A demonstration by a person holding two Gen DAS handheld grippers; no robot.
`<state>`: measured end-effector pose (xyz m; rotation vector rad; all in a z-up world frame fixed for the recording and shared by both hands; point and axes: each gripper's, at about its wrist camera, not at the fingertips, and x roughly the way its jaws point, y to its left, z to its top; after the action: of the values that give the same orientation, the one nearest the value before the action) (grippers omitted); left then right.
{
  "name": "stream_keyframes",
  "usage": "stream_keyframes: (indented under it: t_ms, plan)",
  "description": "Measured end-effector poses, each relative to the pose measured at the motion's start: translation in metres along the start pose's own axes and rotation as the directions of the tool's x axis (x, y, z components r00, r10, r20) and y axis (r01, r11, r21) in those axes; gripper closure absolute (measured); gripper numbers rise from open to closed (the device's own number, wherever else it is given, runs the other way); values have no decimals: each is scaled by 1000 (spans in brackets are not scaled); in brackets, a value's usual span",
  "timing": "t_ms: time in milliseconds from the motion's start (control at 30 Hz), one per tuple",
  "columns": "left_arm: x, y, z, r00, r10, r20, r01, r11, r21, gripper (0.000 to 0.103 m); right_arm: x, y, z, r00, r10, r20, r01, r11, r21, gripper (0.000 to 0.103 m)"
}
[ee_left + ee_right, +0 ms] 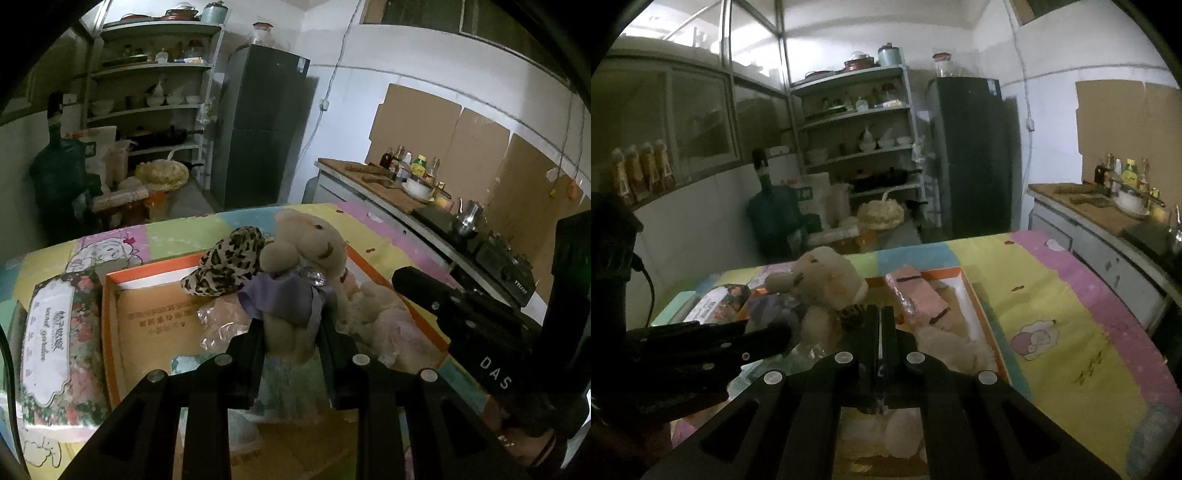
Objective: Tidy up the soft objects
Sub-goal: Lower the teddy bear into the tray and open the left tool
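My left gripper (pixel 291 332) is shut on a beige plush toy in a purple dress (pixel 306 243), which it holds upright by the body above an orange-rimmed cardboard box (pixel 107 314). A leopard-print cloth (pixel 229 262) and a pale fluffy plush (pixel 373 306) lie in the box. In the right wrist view the same held toy (pixel 827 280) is at the left, in the left gripper (pixel 779 332). My right gripper (pixel 881 317) is shut and empty, over the box (pixel 982 314), near a pink wrapped pack (pixel 919 295) and the fluffy plush (pixel 945 347). The right gripper (pixel 402 278) also shows beside the box.
A floral tissue pack (pixel 55 339) lies left of the box on the pastel patchwork cloth (pixel 1052 295). Behind stand shelves with dishes (pixel 857 125), a dark fridge (pixel 975 155), a water jug (pixel 59 173), and a counter with bottles and a stove (pixel 417 173).
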<state>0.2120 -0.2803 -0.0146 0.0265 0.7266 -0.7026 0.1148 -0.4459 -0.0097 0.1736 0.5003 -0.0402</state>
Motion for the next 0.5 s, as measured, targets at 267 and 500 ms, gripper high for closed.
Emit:
stream_keyframes:
  t_ms: [267, 500]
  plan:
    - [18, -7, 3, 999, 14, -40, -13, 999, 39, 76, 16, -4, -3, 999, 15, -32, -15, 1000, -1, 102]
    - [39, -7, -1, 994, 13, -104, -8, 999, 45, 76, 32, -8, -6, 997, 29, -77, -28, 1000, 10, 102]
